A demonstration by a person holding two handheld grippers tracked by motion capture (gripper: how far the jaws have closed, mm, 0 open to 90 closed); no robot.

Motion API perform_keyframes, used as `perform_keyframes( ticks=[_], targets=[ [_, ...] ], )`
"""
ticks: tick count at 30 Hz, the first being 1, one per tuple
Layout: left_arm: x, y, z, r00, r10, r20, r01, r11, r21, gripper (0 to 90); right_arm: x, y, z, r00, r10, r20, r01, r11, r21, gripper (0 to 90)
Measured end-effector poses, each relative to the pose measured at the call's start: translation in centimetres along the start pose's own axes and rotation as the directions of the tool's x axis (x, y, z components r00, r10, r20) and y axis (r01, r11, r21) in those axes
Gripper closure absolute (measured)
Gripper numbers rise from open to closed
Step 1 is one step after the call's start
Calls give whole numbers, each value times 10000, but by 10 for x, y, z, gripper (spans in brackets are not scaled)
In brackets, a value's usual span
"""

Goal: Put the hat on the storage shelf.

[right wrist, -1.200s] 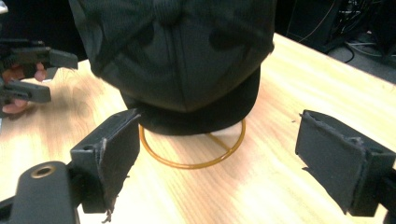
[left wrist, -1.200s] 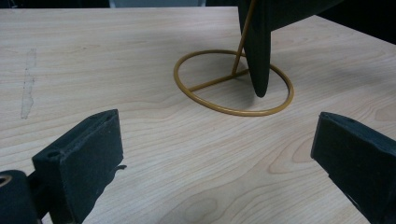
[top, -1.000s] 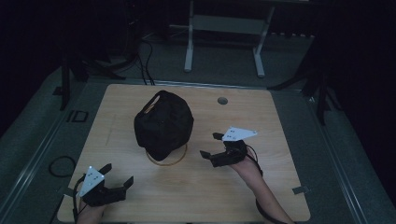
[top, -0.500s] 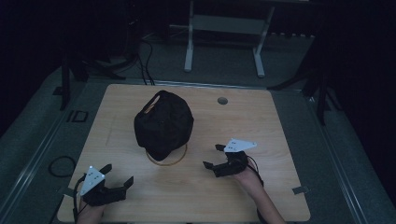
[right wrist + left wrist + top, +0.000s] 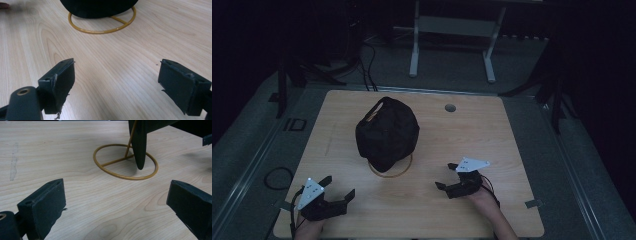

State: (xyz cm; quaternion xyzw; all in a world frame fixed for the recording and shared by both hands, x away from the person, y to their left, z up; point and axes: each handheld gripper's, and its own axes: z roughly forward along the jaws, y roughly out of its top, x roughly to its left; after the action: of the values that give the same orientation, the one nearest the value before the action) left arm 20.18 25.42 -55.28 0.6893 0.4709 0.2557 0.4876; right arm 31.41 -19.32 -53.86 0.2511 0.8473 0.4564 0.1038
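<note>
A black cap [image 5: 387, 132] hangs on a gold wire stand whose ring base [image 5: 390, 170] rests on the wooden table [image 5: 492, 130]. In the left gripper view the ring base [image 5: 125, 162] and the cap's black brim [image 5: 138, 142] lie ahead of the jaws. Seen from the right gripper view, the ring base [image 5: 102, 23] sits under the cap [image 5: 97, 6]. My left gripper [image 5: 338, 190] is open near the table's front left corner, holding nothing. Right of the stand, my right gripper [image 5: 446, 177] is open and empty too, low over the table.
A round cable hole [image 5: 450, 107] sits near the table's far edge. A grey frame with two legs [image 5: 452, 30] stands on the floor behind the table. Cables [image 5: 272, 177] lie on the floor at the left.
My right gripper has drawn back from the stand toward the front edge of the table. The left gripper has stayed put. Both remain open.
</note>
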Motion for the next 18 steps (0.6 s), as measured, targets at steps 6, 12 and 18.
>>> perform_keyframes(
  ticks=[6, 12, 18],
  targets=[
    [-1, 0, 1, 10000, 38, 30, -38, 10000, 20, 29, 0, -10, -5, 9997, -123, 207, 122, 9999, 32, 139],
    [-1, 0, 0, 10000, 26, 28, -26, 10000, -27, 29, 2, -21, -10, 9995, -200, 234, 195, 9996, 204, 139],
    [-1, 0, 0, 10000, 37, 18, -37, 10000, -6, 29, 3, -28, -20, 9985, -310, 452, 302, 9994, 186, 139]
  ],
)
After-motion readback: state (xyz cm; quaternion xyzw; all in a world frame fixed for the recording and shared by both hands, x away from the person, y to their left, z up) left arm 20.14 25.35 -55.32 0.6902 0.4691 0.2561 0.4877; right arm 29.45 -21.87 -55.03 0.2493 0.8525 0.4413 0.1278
